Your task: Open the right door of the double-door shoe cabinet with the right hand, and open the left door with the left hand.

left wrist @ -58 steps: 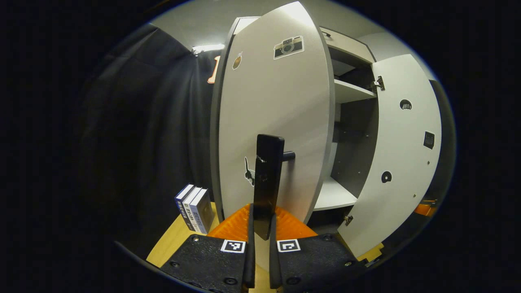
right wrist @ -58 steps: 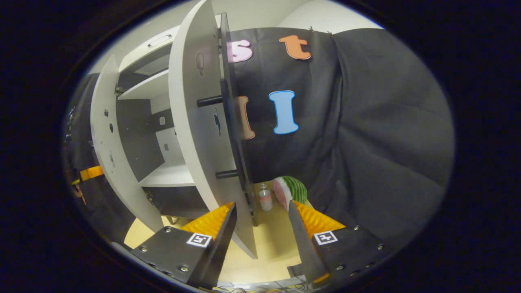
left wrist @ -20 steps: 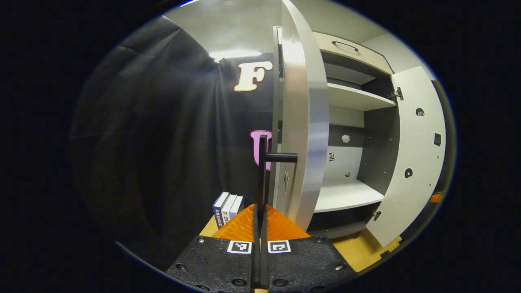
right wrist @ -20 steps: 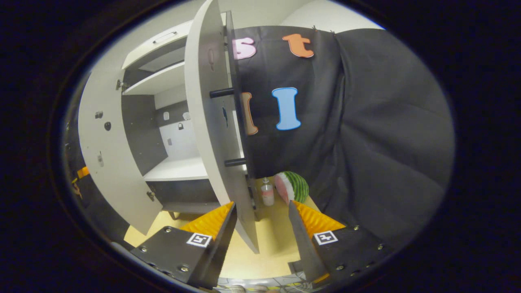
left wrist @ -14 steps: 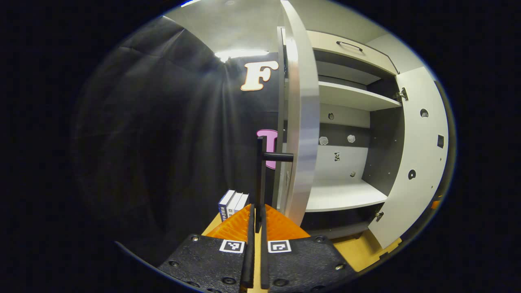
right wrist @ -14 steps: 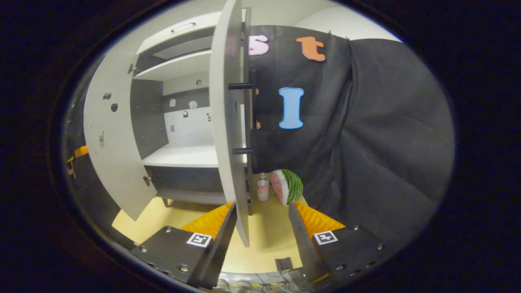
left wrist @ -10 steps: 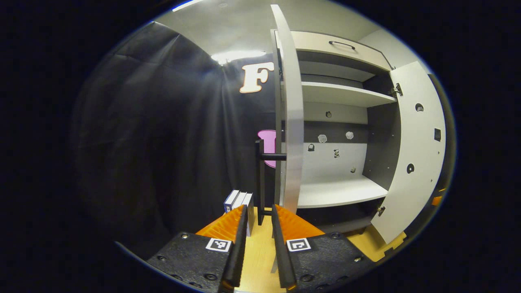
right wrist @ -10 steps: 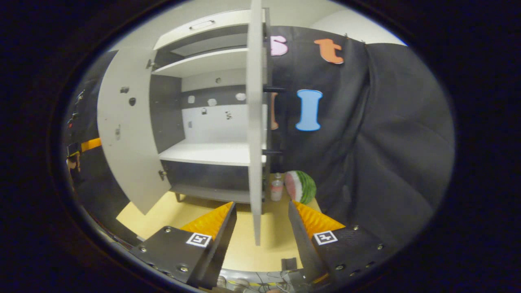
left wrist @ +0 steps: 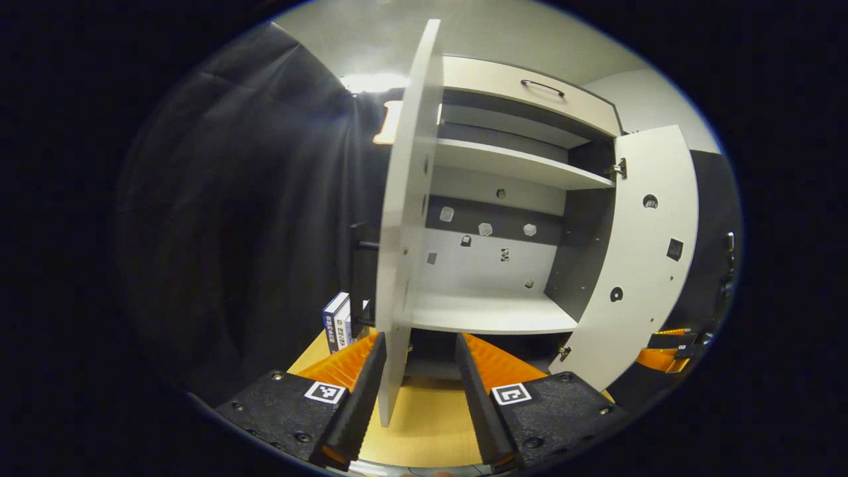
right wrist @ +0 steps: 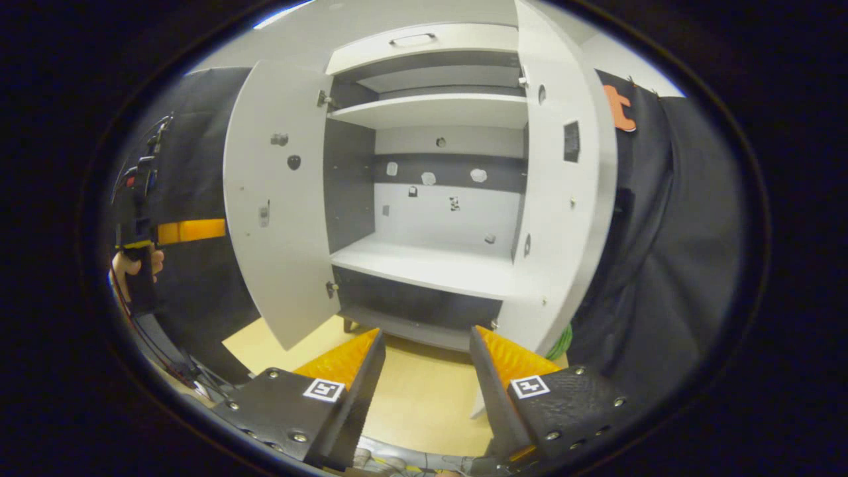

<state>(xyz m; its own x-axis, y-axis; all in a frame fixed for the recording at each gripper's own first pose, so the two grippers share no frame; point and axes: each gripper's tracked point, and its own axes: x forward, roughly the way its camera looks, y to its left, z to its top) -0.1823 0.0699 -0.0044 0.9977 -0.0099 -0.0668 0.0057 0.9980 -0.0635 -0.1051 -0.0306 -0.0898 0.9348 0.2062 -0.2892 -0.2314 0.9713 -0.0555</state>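
Observation:
The shoe cabinet stands with both doors swung out, its pale shelves bare. In the left gripper view the left door is seen nearly edge-on, its black bar handle behind it, and the right door shows its inner face. My left gripper is open, and the door's lower corner shows between its fingers untouched. My right gripper is open in front of the cabinet, holding nothing, between the left door and the right door.
A closed drawer with a handle tops the cabinet. Books stand left of the cabinet on the wooden floor. A hand holding the other gripper shows at the far left. A green sliver of watermelon peeks from behind the right door.
My left gripper let go of the left door's handle, opened and drew back to the right. The left door swung wider. The right gripper turned left to face the cabinet's inside.

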